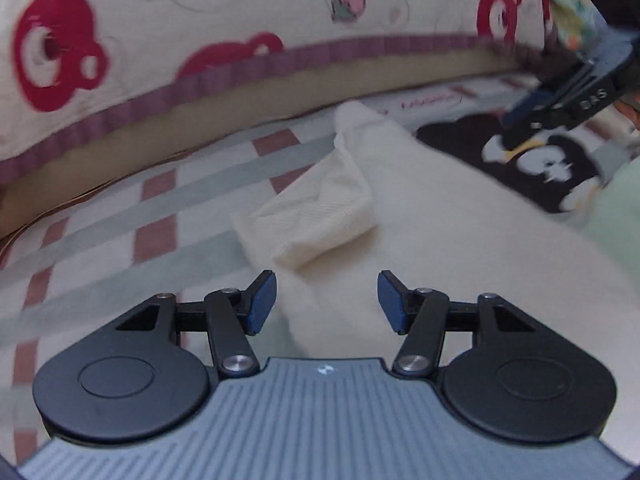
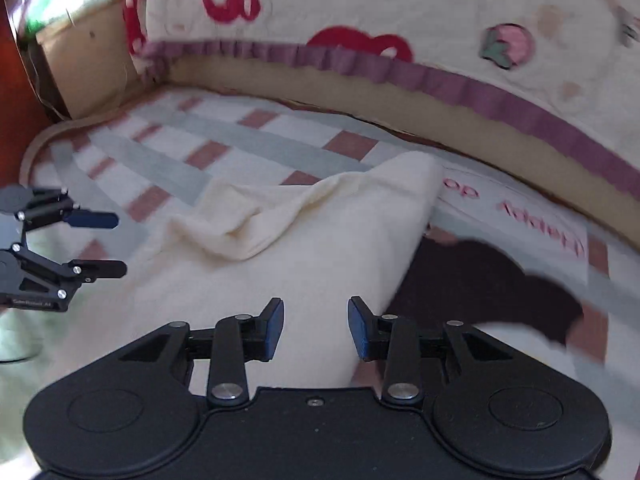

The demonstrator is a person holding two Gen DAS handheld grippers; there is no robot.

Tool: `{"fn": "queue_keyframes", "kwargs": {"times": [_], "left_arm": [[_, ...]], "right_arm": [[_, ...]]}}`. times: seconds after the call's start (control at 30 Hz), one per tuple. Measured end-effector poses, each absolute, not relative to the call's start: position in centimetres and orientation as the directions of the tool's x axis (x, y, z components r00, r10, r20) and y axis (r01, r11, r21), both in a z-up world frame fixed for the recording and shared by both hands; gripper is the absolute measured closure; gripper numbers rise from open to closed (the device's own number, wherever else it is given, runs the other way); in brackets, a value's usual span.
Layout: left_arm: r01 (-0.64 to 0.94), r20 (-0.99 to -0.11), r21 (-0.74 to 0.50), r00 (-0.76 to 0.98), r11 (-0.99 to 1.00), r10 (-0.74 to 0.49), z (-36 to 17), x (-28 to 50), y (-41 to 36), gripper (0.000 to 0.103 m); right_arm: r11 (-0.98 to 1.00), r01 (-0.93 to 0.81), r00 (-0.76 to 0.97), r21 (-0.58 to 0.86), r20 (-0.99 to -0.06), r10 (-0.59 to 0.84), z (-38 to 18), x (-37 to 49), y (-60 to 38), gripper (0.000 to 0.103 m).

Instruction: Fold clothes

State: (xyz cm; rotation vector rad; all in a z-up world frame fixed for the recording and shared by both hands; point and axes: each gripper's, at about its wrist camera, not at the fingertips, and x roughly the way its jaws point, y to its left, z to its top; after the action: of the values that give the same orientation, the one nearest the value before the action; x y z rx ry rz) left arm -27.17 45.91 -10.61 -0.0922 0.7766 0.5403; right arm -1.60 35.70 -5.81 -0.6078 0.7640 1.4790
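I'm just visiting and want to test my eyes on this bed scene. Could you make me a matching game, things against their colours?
Things:
1. folded knit garment
2. teddy-bear prints on the quilt
3. ruffled quilt trim
4. pads on the left gripper fingers

Colours:
A. purple
B. blue
C. cream
D. red

Pairs: 1-C, 2-D, 3-A, 4-B

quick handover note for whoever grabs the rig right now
Left tool: open, empty, over the cream garment.
Right tool: open, empty, at the garment's right edge.
The garment lies on the checked blanket, one sleeve already folded onto the body. A black-and-white printed piece lies partly beneath it on the right.
Left: fold the rest, starting with a grip on an edge.
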Motion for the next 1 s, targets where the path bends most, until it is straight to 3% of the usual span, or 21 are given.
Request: {"fn": "queue_keyframes", "kwargs": {"times": [0.2, 0.23, 0.27, 0.3, 0.33, 0.43, 0.53, 0.6, 0.67, 0.73, 0.93, 1.0], "left_arm": [[-0.406, -0.722, 0.130, 0.586, 0.905, 0.367, -13.6, -22.7, 49.8, 0.048], [-0.413, -0.729, 0.136, 0.573, 0.900, 0.374, -13.8, -22.2, 50.6, 0.055], [-0.427, -0.735, 0.135, 0.562, 0.894, 0.379, -14.0, -21.8, 51.3, 0.081], [-0.457, -0.740, 0.118, 0.552, 0.882, 0.385, -14.1, -21.7, 52.3, 0.092], [-0.500, -0.744, 0.090, 0.541, 0.861, 0.392, -14.1, -21.7, 53.4, 0.095], [-0.674, -0.734, -0.057, 0.528, 0.736, 0.427, -13.8, -23.0, 57.2, 0.095], [-0.841, -0.699, -0.085, 0.432, 0.534, 0.569, -13.7, -25.3, 59.1, 0.091], [-0.862, -0.691, -0.144, 0.439, 0.485, 0.575, -13.5, -26.6, 59.4, 0.088], [-0.836, -0.707, -0.227, 0.494, 0.499, 0.506, -13.1, -27.5, 58.7, 0.068], [-0.801, -0.725, -0.251, 0.527, 0.543, 0.442, -12.3, -28.0, 56.8, 0.058], [-0.693, -0.801, -0.321, 0.563, 0.645, 0.205, -10.9, -31.2, 48.4, 0.055], [-0.686, -0.832, -0.362, 0.543, 0.632, 0.112, -11.2, -32.8, 45.9, 0.055]], "right_arm": [[-0.039, -0.999, -0.052, 0.036, -0.788, 0.613, -10.4, -2.1, 40.6, 0.063], [-0.049, -0.998, -0.051, 0.026, -0.792, 0.608, -11.2, -2.2, 41.4, 0.063], [-0.058, -0.998, -0.050, 0.019, -0.795, 0.605, -11.8, -2.2, 42.1, 0.063], [-0.061, -0.998, -0.051, 0.017, -0.796, 0.603, -11.9, -2.1, 42.4, 0.063], [-0.065, -0.998, -0.051, 0.015, -0.798, 0.601, -12.1, -2.0, 42.7, 0.063], [-0.065, -0.998, -0.054, 0.019, -0.798, 0.601, -12.3, -1.6, 43.2, 0.063], [-0.046, -0.999, -0.039, 0.014, -0.798, 0.601, -12.5, -1.3, 43.6, 0.063], [-0.025, -1.000, -0.024, 0.012, -0.799, 0.601, -12.7, -1.0, 44.0, 0.062], [0.015, -1.000, 0.008, 0.001, -0.801, 0.598, -13.0, -0.8, 44.3, 0.062], [0.066, -0.997, 0.015, 0.031, -0.798, 0.603, -12.7, -0.5, 43.7, 0.062], [0.191, -0.875, -0.247, 0.445, -0.750, 0.614, -10.4, 1.1, 33.8, 0.060], [0.193, -0.847, -0.314, 0.496, -0.759, 0.570, -10.7, 0.5, 28.8, 0.054]]}}
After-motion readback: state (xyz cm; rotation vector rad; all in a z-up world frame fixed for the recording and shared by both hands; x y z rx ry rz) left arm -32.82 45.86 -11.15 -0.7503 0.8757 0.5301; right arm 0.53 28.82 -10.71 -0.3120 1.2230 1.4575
